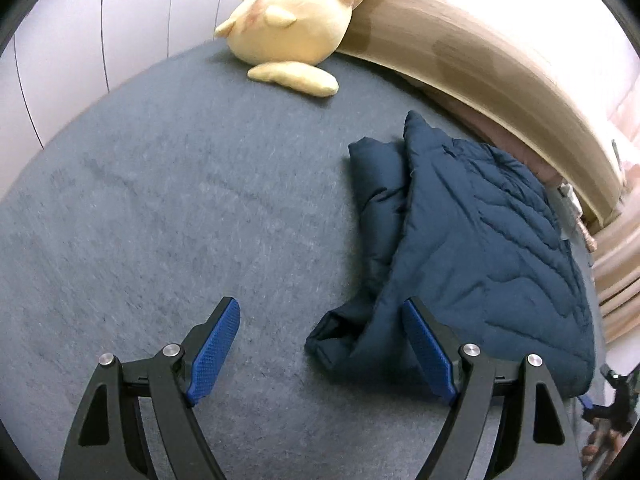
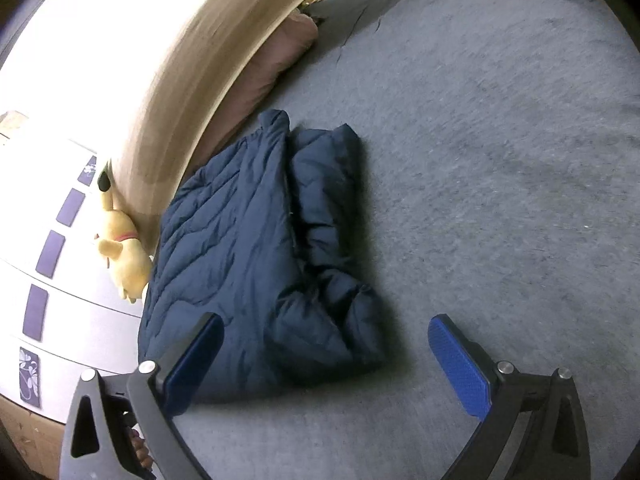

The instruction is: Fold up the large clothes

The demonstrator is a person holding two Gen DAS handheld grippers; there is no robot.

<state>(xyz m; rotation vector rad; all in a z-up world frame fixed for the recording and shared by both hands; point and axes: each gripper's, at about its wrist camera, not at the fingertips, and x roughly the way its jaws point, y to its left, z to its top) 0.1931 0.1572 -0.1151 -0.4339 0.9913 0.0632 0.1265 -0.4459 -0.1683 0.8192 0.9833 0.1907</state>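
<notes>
1 navy quilted jacket | folded lengthwise, sleeve tucked | on grey bed

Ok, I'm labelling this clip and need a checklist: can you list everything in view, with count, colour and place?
puffer jacket: one, navy blue, partly folded on the bed near the headboard
bed cover: one, grey, spread under everything
plush toy: one, pale yellow, on the bed against the headboard
headboard: one, light wood, along the bed's edge
pillow: one, dusty pink, tucked against the headboard
wardrobe doors: white with purple tiles, beyond the bed
left gripper: one, black with blue pads, jaws open, empty, beside the jacket's sleeve
right gripper: one, same colours, jaws open, empty, above the jacket's near edge
</notes>
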